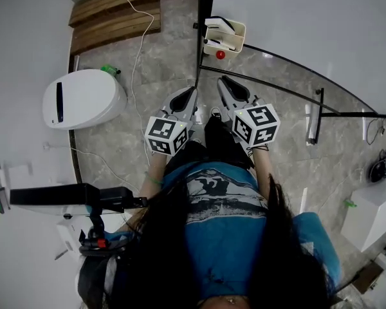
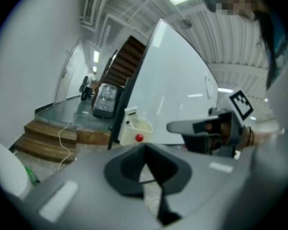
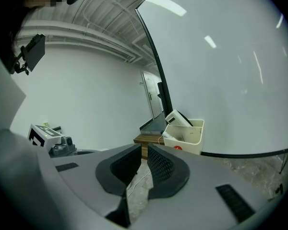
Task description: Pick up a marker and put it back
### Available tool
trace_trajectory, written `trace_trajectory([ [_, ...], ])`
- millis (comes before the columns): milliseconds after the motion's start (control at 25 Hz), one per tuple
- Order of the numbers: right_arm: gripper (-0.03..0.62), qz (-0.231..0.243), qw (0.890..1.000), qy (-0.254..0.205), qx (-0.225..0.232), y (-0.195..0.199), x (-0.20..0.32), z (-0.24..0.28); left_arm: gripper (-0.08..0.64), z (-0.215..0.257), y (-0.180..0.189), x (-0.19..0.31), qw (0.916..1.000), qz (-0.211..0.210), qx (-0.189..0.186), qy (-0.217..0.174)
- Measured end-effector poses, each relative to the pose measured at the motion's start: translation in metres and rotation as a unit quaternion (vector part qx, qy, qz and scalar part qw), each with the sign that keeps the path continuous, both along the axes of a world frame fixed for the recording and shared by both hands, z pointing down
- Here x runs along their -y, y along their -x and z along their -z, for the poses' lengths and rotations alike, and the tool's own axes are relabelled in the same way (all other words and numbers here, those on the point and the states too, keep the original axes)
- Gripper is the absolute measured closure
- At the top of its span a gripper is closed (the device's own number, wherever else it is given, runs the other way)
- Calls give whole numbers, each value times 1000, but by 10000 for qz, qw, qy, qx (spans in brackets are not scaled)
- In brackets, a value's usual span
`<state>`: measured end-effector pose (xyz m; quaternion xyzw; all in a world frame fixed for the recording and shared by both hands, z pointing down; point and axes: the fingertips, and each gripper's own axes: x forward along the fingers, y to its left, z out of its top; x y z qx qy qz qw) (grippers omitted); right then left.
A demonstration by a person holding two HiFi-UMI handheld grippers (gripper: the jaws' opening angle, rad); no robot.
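A cream tray (image 1: pixel 239 34) hangs at the foot of a whiteboard (image 1: pixel 309 11), with a red round magnet (image 1: pixel 220 55) on its front. In it lie a white eraser-like block (image 3: pixel 178 119) and thin marker-like items that are too small to make out. Both grippers are held side by side in front of the person, short of the tray. The left gripper (image 1: pixel 193 90) has its jaws together and holds nothing. On the right gripper (image 1: pixel 222 81) the jaws stand a thin slit apart, also bare. The tray (image 2: pixel 143 128) shows ahead in the left gripper view, and the tray (image 3: pixel 192 138) lies just right of the right gripper (image 3: pixel 143 150).
The whiteboard's black stand legs (image 1: pixel 276 76) run across the marble floor. A white rounded device (image 1: pixel 83 98) sits at the left, with wooden steps (image 1: pixel 112 11) beyond it and a white cable (image 1: pixel 138 50) trailing over the floor. A black arm-like fixture (image 1: pixel 71 195) juts in low left.
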<state>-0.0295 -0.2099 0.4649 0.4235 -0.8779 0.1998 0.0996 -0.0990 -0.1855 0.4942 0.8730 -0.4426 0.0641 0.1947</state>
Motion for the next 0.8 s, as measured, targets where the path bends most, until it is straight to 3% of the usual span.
trace_trajectory([
  [400, 549, 858, 9943, -290, -560, 18, 62, 24, 558, 26, 1, 54, 9986, 512, -16, -110],
  [560, 466, 1091, 9908, -323, -729, 25, 82, 28, 558, 33, 4, 67, 9975, 701, 22, -95],
  [800, 442, 1561, 9740, -391, -1591, 35, 97, 11, 558, 36, 8, 79, 9958, 909, 61, -66],
])
